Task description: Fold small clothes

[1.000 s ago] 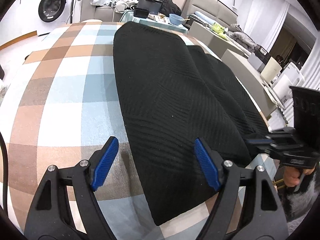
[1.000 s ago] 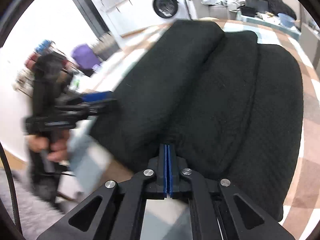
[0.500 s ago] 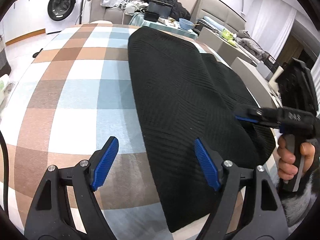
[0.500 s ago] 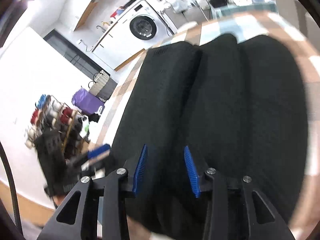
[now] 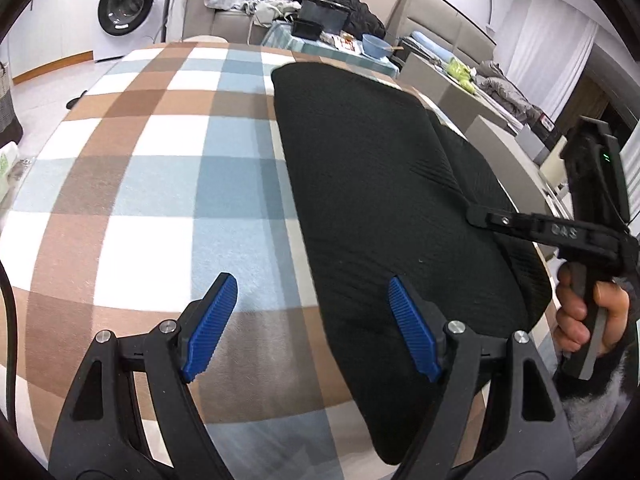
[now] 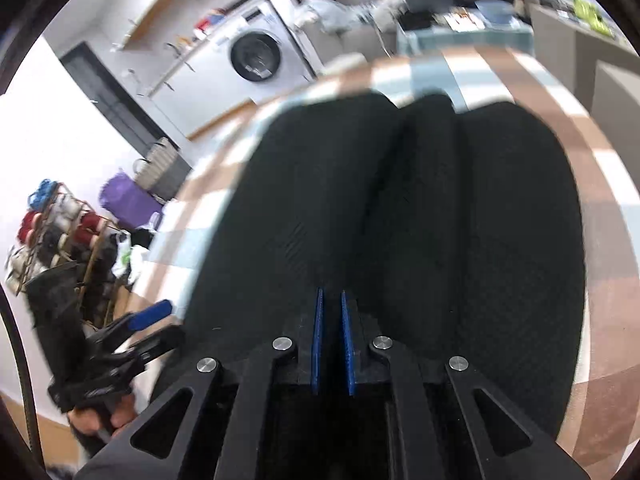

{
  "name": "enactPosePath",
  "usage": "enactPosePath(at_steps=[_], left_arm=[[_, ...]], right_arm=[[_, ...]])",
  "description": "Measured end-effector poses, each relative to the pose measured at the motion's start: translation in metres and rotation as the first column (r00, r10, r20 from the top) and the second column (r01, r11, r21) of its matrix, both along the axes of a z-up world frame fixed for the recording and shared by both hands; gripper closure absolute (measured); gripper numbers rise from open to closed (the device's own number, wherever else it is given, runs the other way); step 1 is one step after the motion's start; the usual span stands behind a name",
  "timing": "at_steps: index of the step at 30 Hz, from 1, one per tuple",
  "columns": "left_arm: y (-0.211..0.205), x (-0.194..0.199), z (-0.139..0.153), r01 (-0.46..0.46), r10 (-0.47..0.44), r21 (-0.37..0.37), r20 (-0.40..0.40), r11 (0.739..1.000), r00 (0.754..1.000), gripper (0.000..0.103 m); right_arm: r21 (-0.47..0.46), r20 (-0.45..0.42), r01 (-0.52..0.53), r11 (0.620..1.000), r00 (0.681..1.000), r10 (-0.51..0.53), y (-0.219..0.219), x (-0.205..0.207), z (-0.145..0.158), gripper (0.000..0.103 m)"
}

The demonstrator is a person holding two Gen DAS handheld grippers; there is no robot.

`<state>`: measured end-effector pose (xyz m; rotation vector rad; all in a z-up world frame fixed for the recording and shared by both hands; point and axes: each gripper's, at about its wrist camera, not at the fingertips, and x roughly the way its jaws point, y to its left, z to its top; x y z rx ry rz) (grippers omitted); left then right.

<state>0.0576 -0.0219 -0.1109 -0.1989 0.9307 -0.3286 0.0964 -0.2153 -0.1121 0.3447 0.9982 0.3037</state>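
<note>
A black ribbed garment (image 5: 380,184) lies folded lengthwise on the checked tablecloth (image 5: 160,200); in the right wrist view the garment (image 6: 500,220) shows long folds side by side. My right gripper (image 6: 330,308) rests its tips on the garment near the front end, and its jaws are closing with black fabric in the narrow gap between the blue pads. In the left wrist view the right gripper (image 5: 476,212) meets a crease on top of the cloth. My left gripper (image 5: 312,320) hangs open over the garment's near left edge, nothing between its fingers.
A person's hand (image 5: 580,312) holds the right gripper's handle at the table's right side. A washing machine (image 5: 124,4), a cluttered sofa (image 5: 240,4) and a side table with a blue bowl (image 5: 374,46) stand behind. A shoe rack (image 6: 60,232) is to the left.
The right gripper let go, opened, swung from the garment's near corner onto its top and narrowed its jaws again. The left gripper stayed open and nearly still.
</note>
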Motion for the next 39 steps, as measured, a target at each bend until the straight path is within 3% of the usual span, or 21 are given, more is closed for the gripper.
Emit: enactPosePath(at_steps=[2, 4, 7, 9, 11, 12, 16, 18, 21, 25, 28, 31, 35, 39], left_arm=[[-0.004, -0.005, 0.0, 0.033, -0.033, 0.0, -0.006, 0.999, 0.999, 0.028], [-0.007, -0.011, -0.001, 0.068, -0.068, -0.001, -0.006, 0.998, 0.998, 0.028], [-0.012, -0.022, -0.005, 0.133, -0.133, -0.014, -0.029, 0.991, 0.991, 0.028], [-0.018, -0.029, -0.008, 0.163, -0.162, 0.019, -0.034, 0.986, 0.986, 0.028], [-0.021, -0.034, -0.01, 0.176, -0.174, 0.059, -0.034, 0.983, 0.984, 0.028], [-0.022, -0.037, -0.01, 0.179, -0.177, 0.071, -0.027, 0.981, 0.984, 0.028], [-0.02, -0.039, -0.009, 0.174, -0.172, 0.078, -0.032, 0.982, 0.984, 0.026], [-0.017, -0.04, -0.008, 0.17, -0.167, 0.079, -0.037, 0.982, 0.985, 0.026], [-0.013, -0.039, -0.009, 0.159, -0.156, 0.091, -0.037, 0.983, 0.987, 0.026], [-0.007, -0.038, -0.007, 0.138, -0.137, 0.063, -0.029, 0.988, 0.99, 0.026], [-0.003, -0.03, -0.005, 0.109, -0.108, 0.037, -0.016, 0.993, 0.994, 0.026], [-0.003, -0.015, -0.005, 0.08, -0.08, -0.013, -0.009, 0.997, 0.997, 0.026], [-0.012, 0.011, -0.008, 0.039, -0.04, -0.029, -0.026, 0.999, 0.999, 0.026], [-0.02, 0.031, -0.011, 0.009, -0.01, -0.04, -0.025, 0.999, 1.0, 0.028]], right_arm=[[0.104, -0.031, -0.019, 0.994, 0.999, 0.022, -0.002, -0.008, -0.005, 0.079], [0.183, -0.037, -0.075, 0.98, 0.996, 0.084, -0.006, -0.025, -0.007, 0.062], [0.237, -0.027, -0.187, 0.953, 0.98, 0.199, 0.001, -0.049, -0.009, 0.062], [0.215, -0.005, -0.246, 0.945, 0.967, 0.253, 0.008, -0.062, -0.011, 0.062], [0.136, 0.012, -0.297, 0.945, 0.954, 0.298, 0.02, -0.067, -0.013, 0.077], [0.116, 0.014, -0.322, 0.94, 0.946, 0.323, 0.026, -0.068, -0.012, 0.094], [0.082, 0.071, -0.393, 0.916, 0.919, 0.387, 0.036, -0.072, 0.013, 0.096], [0.001, -0.003, -0.393, 0.92, 0.92, 0.393, 0.038, -0.073, 0.006, 0.097], [-0.018, -0.076, -0.361, 0.932, 0.93, 0.359, 0.022, -0.074, -0.008, 0.096], [0.005, -0.029, -0.326, 0.945, 0.945, 0.326, 0.009, -0.078, 0.003, 0.084], [0.023, 0.014, -0.196, 0.98, 0.981, 0.195, -0.017, -0.07, 0.011, 0.078], [0.025, -0.016, -0.067, 0.997, 0.998, 0.068, -0.043, -0.058, 0.0, 0.078], [0.082, 0.0, -0.046, 0.996, 0.999, 0.046, -0.046, -0.044, -0.011, 0.078], [0.076, 0.031, -0.002, 0.997, 1.0, -0.001, -0.046, -0.031, -0.013, 0.079]])
